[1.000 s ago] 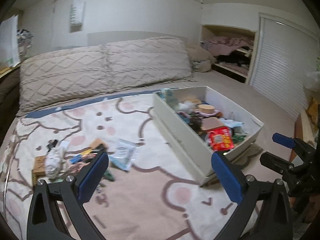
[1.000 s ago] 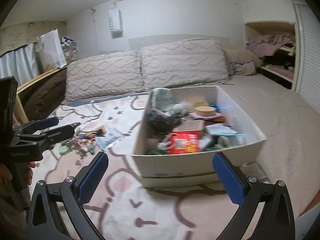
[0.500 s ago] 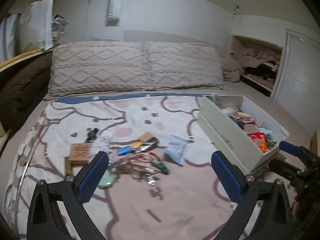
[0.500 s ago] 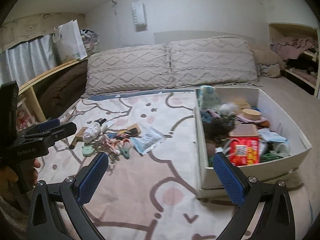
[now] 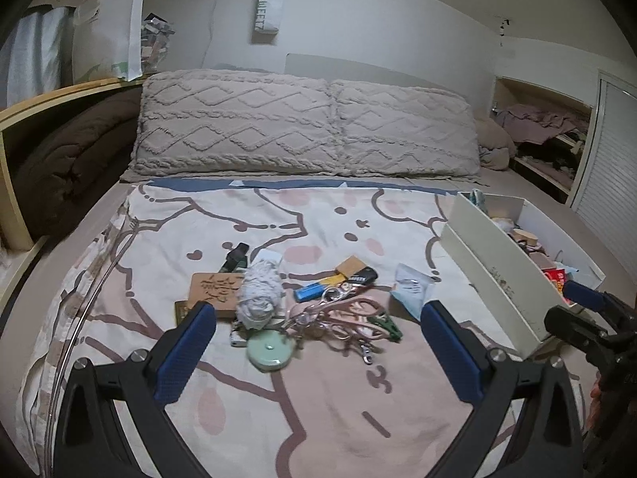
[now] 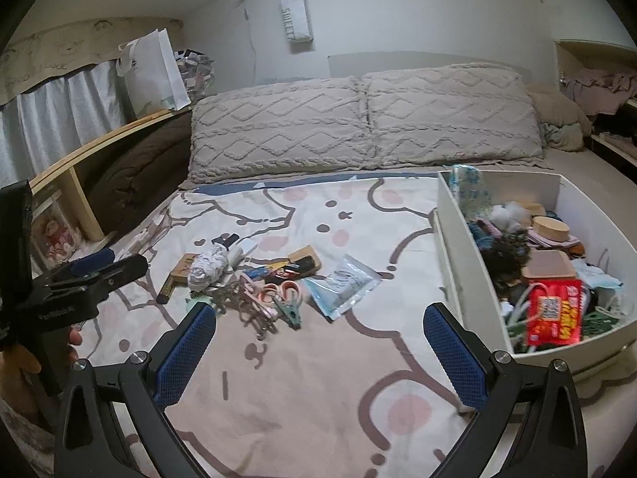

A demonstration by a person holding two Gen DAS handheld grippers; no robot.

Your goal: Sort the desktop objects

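A heap of small clutter point(image 5: 310, 302) lies mid-blanket point(image 5: 318, 390), left of the white box point(image 6: 469, 263) already holding odds and ends. Both the left gripper point(image 5: 318, 352) and right gripper point(image 6: 320, 352) hover near, jaws wide, empty.

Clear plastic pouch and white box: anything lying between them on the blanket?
Nothing. In the right wrist view only bare blanket separates the clear plastic pouch from the white box.

Both wrist views facing headboard, sharing clutter pile point(image 5: 302, 302)
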